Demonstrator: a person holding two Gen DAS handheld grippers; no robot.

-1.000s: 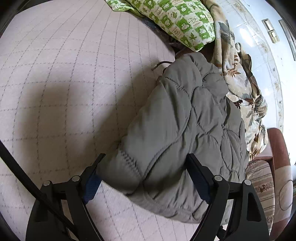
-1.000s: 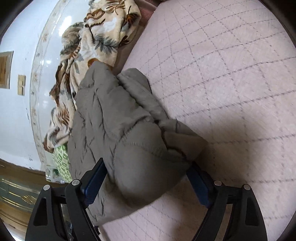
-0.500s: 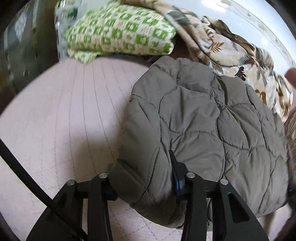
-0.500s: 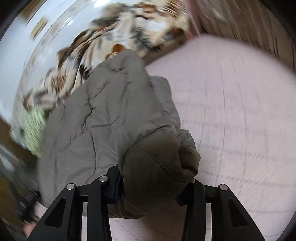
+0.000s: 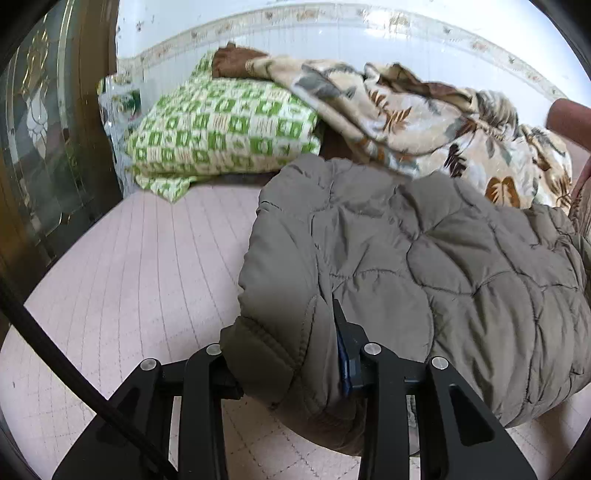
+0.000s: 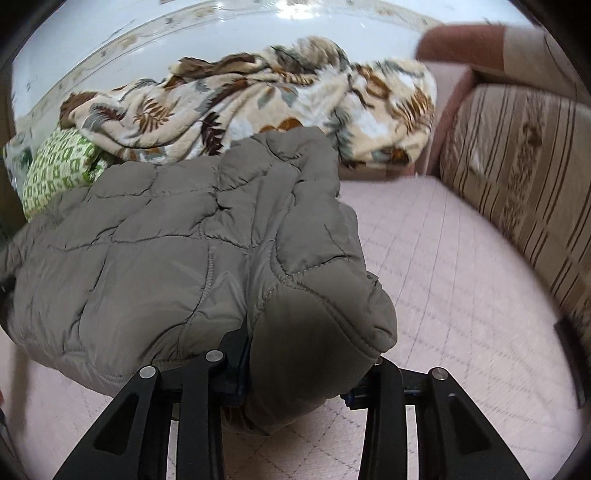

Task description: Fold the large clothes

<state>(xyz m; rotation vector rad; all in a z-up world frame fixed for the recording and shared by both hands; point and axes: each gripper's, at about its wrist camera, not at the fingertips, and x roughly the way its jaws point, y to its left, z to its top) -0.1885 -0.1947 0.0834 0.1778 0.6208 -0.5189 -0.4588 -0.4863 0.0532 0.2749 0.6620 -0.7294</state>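
Both grippers are clamping the grey quilted jacket (image 5: 424, 266) at its near edge. The left gripper (image 5: 284, 365) has a thick fold of the cuffed corner between its jaws, which are closing with the padding bunched between the black fingers (image 5: 373, 369). The right gripper (image 6: 303, 373) has the opposite corner, a rounded puffy lump, also squeezed between closing jaws. The jacket lies on the pale pink quilted bed cover (image 5: 147, 266); its near edge is raised in the grippers while its far end reaches the bedding at the head. Behind it, a leaf-print blanket (image 6: 258, 99) is heaped against the white wall (image 6: 110, 33), with a green-and-white checked pillow (image 5: 221, 129) to its left, partly under the blanket. A striped sofa back (image 6: 524, 177) runs along the right side in the right wrist view. A black cable (image 5: 74, 369) crosses the lower left of the left wrist view.
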